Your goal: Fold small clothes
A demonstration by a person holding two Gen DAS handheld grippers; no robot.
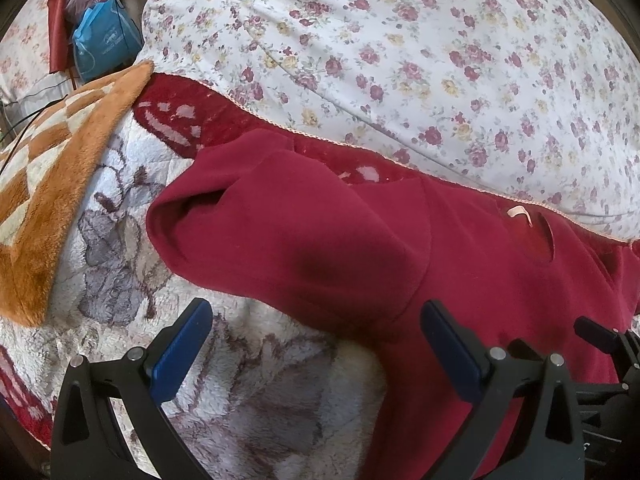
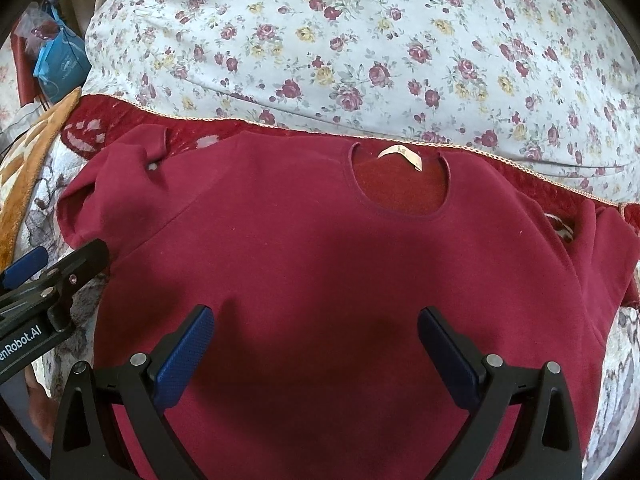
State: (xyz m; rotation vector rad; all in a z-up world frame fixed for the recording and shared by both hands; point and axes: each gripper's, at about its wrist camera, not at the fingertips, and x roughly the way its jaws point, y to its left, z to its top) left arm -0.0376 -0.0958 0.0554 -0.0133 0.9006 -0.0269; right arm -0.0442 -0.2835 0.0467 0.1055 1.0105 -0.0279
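A dark red sweatshirt [image 2: 320, 248] lies flat on a fleece blanket, neck hole and white label [image 2: 400, 154] at the far side. Its left sleeve [image 1: 260, 220] is bunched near the body; it also shows in the right wrist view [image 2: 100, 192]. My left gripper [image 1: 316, 320] is open and empty, above the sleeve's near edge and the blanket. My right gripper [image 2: 316, 328] is open and empty, above the middle of the sweatshirt's chest. The left gripper shows at the left edge of the right wrist view [image 2: 36, 272].
A floral quilt [image 2: 360, 40] is heaped behind the sweatshirt. An orange checkered fleece [image 1: 52, 184] lies at the left. The white patterned fleece blanket [image 1: 248, 392] with a red border covers the surface. A blue bag [image 1: 104, 40] stands at the far left.
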